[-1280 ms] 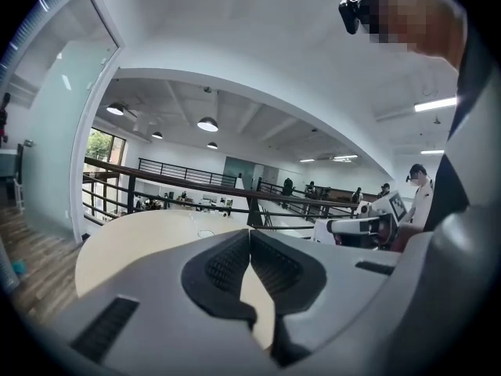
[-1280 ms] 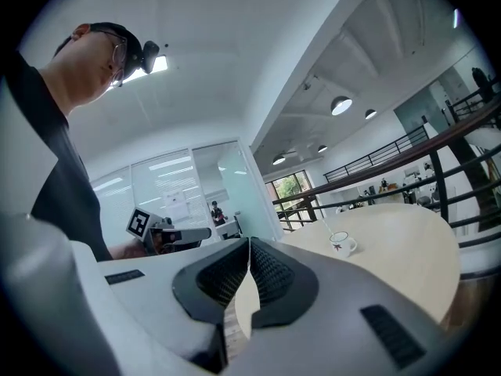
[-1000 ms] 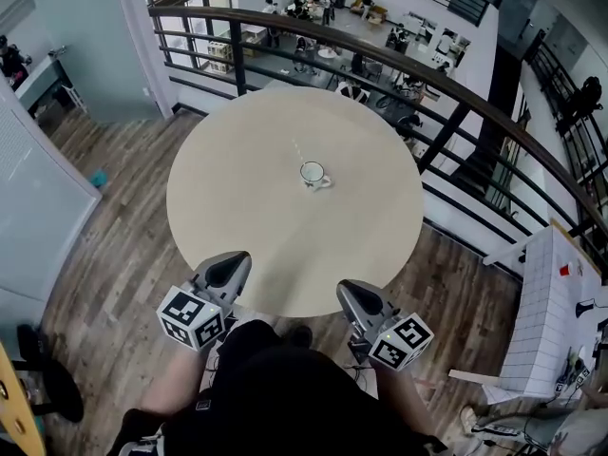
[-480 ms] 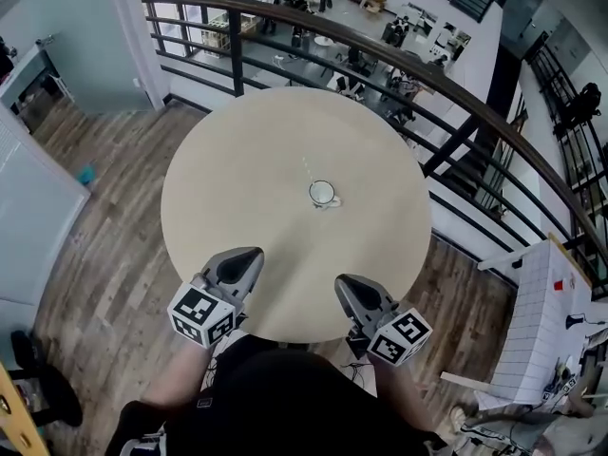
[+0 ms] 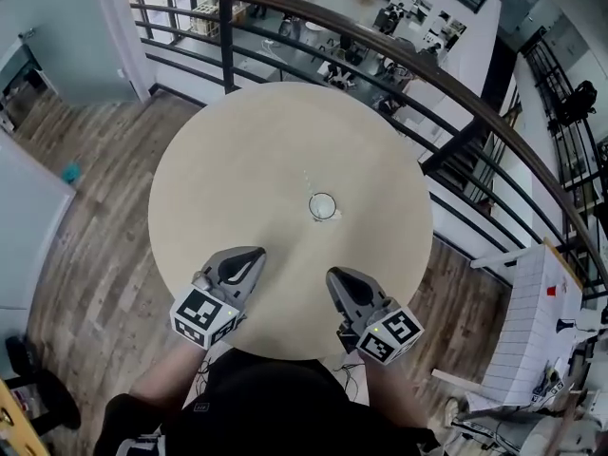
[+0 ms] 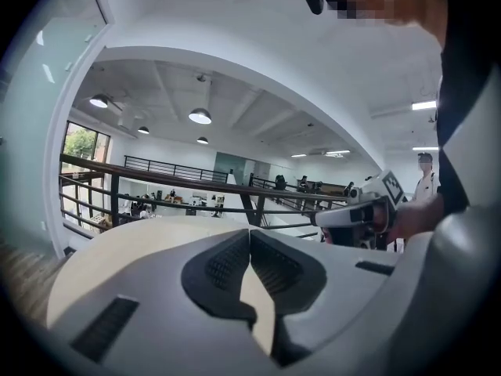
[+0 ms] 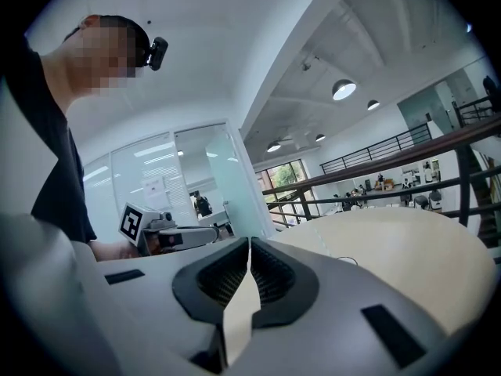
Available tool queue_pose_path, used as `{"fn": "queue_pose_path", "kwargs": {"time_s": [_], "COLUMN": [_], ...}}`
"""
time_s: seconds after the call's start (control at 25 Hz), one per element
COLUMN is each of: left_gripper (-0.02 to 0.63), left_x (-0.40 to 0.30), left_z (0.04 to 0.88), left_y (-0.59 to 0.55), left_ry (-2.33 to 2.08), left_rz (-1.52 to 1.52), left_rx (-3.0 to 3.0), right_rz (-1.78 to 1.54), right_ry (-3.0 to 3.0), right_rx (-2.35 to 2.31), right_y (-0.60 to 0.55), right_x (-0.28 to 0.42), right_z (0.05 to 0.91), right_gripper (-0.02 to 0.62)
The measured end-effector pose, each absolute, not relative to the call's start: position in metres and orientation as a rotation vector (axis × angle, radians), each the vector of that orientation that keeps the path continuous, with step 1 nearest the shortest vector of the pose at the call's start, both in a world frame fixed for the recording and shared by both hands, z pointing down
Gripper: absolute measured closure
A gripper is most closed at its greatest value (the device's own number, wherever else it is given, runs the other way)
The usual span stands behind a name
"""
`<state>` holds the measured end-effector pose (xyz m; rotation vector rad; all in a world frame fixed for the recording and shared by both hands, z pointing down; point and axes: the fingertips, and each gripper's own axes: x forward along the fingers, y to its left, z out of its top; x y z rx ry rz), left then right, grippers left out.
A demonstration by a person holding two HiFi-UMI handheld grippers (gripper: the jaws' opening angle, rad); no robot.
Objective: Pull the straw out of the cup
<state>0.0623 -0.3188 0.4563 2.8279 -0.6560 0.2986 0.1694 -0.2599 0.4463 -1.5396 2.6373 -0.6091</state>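
A small white cup (image 5: 322, 206) stands near the middle of the round beige table (image 5: 237, 160). A thin pale straw (image 5: 308, 177) rises from it, leaning away from me. My left gripper (image 5: 251, 256) hovers over the table's near edge, left of and well short of the cup. Its jaws are shut with nothing between them (image 6: 250, 234). My right gripper (image 5: 334, 277) is level with it, to the right and also short of the cup. Shut and empty (image 7: 249, 246), it points along the tabletop. Each gripper shows in the other's view: the right gripper (image 6: 360, 214) and the left gripper (image 7: 168, 233).
A dark metal railing (image 5: 399, 60) curves close behind the table's far side, with a lower floor of desks beyond it. Wooden flooring (image 5: 85, 207) surrounds the table. A white table (image 5: 532, 321) stands at the right. The tabletop holds nothing but the cup.
Both grippers have moved forward from in front of the table to over its near edge, closer to the cup. Their jaws stay shut. The cup has not moved on the table.
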Motion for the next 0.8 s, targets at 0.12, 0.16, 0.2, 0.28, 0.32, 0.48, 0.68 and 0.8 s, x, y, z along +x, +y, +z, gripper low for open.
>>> {"fn": "queue_pose_path", "kwargs": {"time_s": [0.12,0.16,0.2,0.28,0.32,0.48,0.68,0.8], "left_gripper": [0.598,0.598,0.598,0.598,0.598,0.598,0.598,0.598], "left_x": [0.070,0.070,0.070,0.072,0.074,0.084,0.101,0.108], "left_z": [0.471,0.477,0.483,0.494,0.499,0.517,0.531,0.542], "left_y": [-0.336,-0.340,-0.344,-0.351,-0.355,-0.368,-0.393,-0.405], "left_ry": [-0.684,-0.692,-0.699,-0.712,-0.717,-0.733,-0.757,-0.760], "left_rz": [0.314,0.316,0.318,0.320,0.320,0.321,0.314,0.308], "left_rx": [2.809,2.798,2.787,2.770,2.766,2.761,2.787,2.792], "right_rz": [-0.627,-0.632,-0.637,-0.647,-0.649,-0.638,-0.576,-0.524], "right_ry": [2.667,2.679,2.686,2.691,2.693,2.721,2.834,2.898], "right_rx": [-1.534,-1.532,-1.530,-1.529,-1.529,-1.510,-1.506,-1.504], "right_y": [-0.275,-0.280,-0.284,-0.294,-0.300,-0.325,-0.363,-0.380], "right_x": [0.176,0.176,0.177,0.181,0.185,0.193,0.196,0.196], "right_z": [0.466,0.473,0.480,0.493,0.498,0.515,0.537,0.549], "right_gripper": [0.571,0.571,0.571,0.570,0.571,0.569,0.569,0.566]}}
